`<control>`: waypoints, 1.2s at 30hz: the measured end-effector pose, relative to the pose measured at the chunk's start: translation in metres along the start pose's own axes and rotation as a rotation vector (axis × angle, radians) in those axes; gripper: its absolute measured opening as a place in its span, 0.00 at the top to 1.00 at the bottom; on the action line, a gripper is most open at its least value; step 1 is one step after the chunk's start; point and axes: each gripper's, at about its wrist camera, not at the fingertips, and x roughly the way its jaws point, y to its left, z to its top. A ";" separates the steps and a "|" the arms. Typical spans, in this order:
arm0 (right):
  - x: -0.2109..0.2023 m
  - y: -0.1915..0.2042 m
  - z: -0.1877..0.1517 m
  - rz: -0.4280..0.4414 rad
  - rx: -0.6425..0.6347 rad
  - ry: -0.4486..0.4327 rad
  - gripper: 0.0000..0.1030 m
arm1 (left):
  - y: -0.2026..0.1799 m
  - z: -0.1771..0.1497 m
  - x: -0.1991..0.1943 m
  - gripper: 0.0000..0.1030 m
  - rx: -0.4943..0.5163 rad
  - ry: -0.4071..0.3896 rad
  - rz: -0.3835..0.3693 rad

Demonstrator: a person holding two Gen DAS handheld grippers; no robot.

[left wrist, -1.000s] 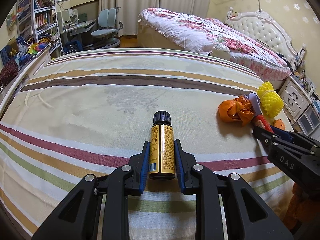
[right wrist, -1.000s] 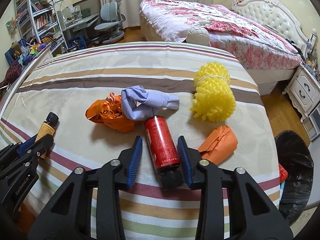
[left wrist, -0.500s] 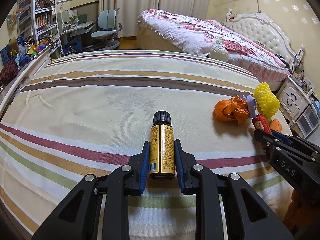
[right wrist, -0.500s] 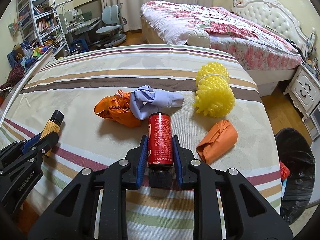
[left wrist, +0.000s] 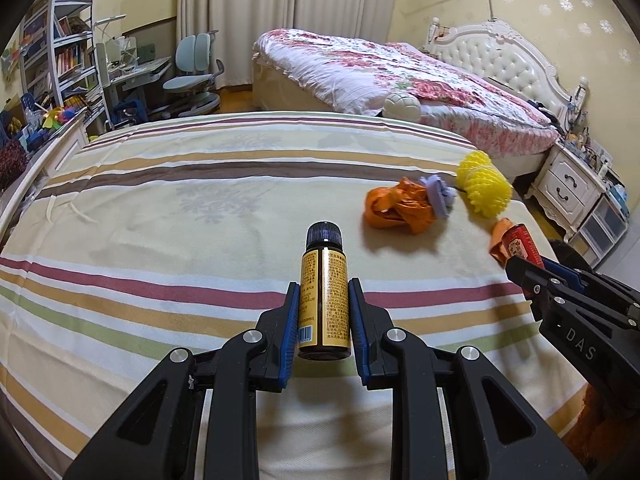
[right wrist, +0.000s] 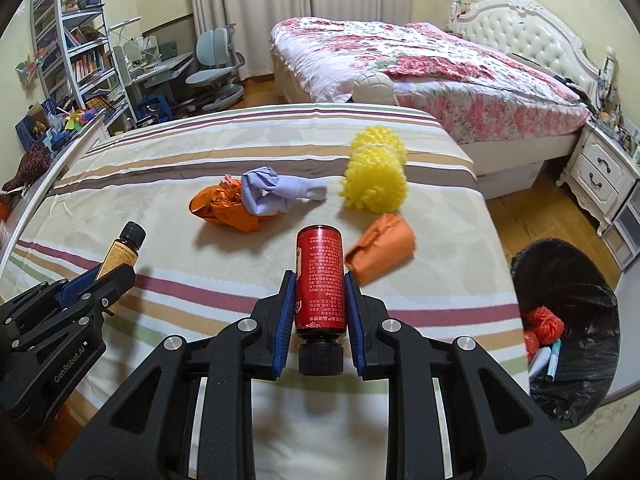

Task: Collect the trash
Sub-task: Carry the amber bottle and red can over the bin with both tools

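Note:
My left gripper (left wrist: 324,300) is shut on a small brown bottle (left wrist: 324,300) with a yellow label and black cap, held above the striped bedspread (left wrist: 160,208). A red-labelled bottle (right wrist: 320,280), its black cap towards the camera, is clamped in my shut right gripper (right wrist: 320,296), also off the spread. The left gripper (right wrist: 104,276) with its bottle (right wrist: 120,252) shows at lower left in the right wrist view. On the spread lie a crumpled orange bag (right wrist: 224,208), a lilac cloth wad (right wrist: 272,194), a yellow spiky foam roll (right wrist: 376,176) and an orange packet (right wrist: 384,248).
A bin with a black liner (right wrist: 568,312) stands on the floor right of the bed's corner, holding red and white rubbish. Behind are a floral bed (right wrist: 420,68), a white nightstand (right wrist: 600,172), a desk with chair (right wrist: 216,68) and bookshelves (right wrist: 76,48).
The right gripper closed on the red bottle and lifted it off the spread. Both grippers drew back and up, so the litter now looks farther away.

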 end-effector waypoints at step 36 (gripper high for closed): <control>-0.066 -0.170 -0.054 -0.214 0.274 -0.107 0.77 | -0.186 -0.006 -0.015 0.76 0.307 -0.058 -0.206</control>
